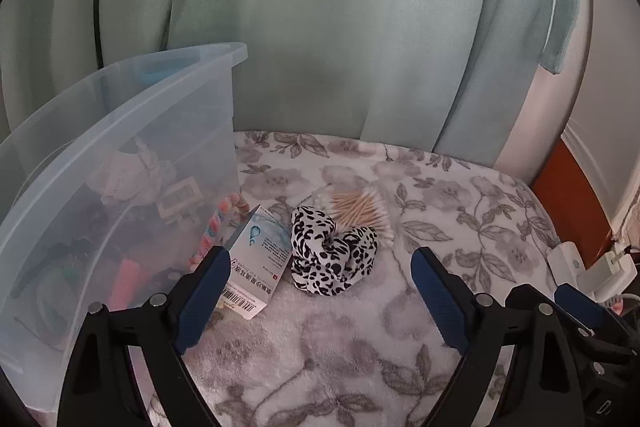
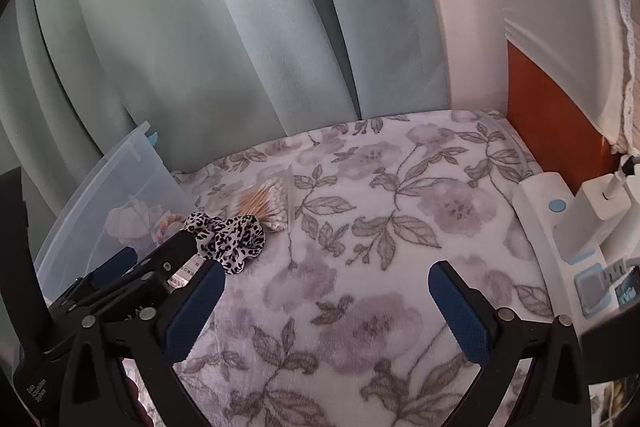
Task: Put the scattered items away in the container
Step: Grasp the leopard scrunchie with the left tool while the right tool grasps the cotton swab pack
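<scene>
A clear plastic bin (image 1: 120, 131) stands at the left, holding several items. Beside it on the floral blanket lie a small white and blue box (image 1: 258, 259), a black and white spotted scrunchie (image 1: 332, 255), a bag of cotton swabs (image 1: 360, 209) and a pastel braided cord (image 1: 212, 233) against the bin wall. My left gripper (image 1: 322, 263) is open just short of the scrunchie and box. My right gripper (image 2: 326, 277) is open and empty over bare blanket; the scrunchie (image 2: 232, 233), swabs (image 2: 266, 207) and bin (image 2: 120, 187) lie to its left.
Green curtains (image 1: 320, 27) hang behind the blanket. A white power strip with plugs (image 2: 560, 227) lies along the right edge next to an orange-brown panel (image 2: 552, 107). The left gripper's body (image 2: 120, 283) shows at the lower left of the right wrist view.
</scene>
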### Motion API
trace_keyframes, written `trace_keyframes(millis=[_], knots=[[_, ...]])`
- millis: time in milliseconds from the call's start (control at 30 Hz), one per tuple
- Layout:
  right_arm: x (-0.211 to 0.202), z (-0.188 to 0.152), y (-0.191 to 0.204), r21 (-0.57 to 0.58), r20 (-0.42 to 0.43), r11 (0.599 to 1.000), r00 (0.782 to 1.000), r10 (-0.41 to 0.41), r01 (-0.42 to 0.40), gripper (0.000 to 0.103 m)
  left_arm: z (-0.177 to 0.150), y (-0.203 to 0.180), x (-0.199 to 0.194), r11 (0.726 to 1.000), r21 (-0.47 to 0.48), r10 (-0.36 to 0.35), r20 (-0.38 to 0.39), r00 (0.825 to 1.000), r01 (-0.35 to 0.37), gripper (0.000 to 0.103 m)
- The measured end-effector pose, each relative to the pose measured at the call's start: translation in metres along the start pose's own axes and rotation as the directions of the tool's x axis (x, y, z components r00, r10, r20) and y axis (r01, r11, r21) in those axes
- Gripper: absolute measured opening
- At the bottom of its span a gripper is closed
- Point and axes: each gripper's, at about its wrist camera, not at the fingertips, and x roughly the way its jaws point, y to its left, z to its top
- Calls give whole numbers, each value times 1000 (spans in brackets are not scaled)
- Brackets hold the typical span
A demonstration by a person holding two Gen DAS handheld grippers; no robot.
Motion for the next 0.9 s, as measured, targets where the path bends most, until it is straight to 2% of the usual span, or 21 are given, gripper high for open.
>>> trace_keyframes(millis=[67,200,333,433,533,633,767,900], knots=[[9,4,0,-10,-1,1000,1000,7,-7,103,1,4,9,1000,-6,10,-9,1000,-10,83],[25,12,4,-35,-6,999,1000,27,-27,103,2,14,25,1000,-27,5,-28,1000,-6,81],[41,18,8,-52,-15,997,998,60,-60,103,1,19,36,999,-41,5,-46,999,-6,65],[53,22,11,-61,-27,994,996,86,-87,103,4,20,43,998,-58,2,-58,998,-5,63],[66,25,10,-40,-37,991,991,125,-127,101,6,21,48,997,-72,-5,-72,997,0,56],[79,28,9,-7,-46,986,985,165,-166,96,5,23,53,996,-90,-31,-85,996,23,54],[97,35,16,-9,-72,979,976,204,-205,87,1,22,60,995,-91,-54,-95,994,45,41],[118,39,24,-1,-103,968,963,249,-250,81,-1,24,62,994,-96,-65,-90,994,57,34]])
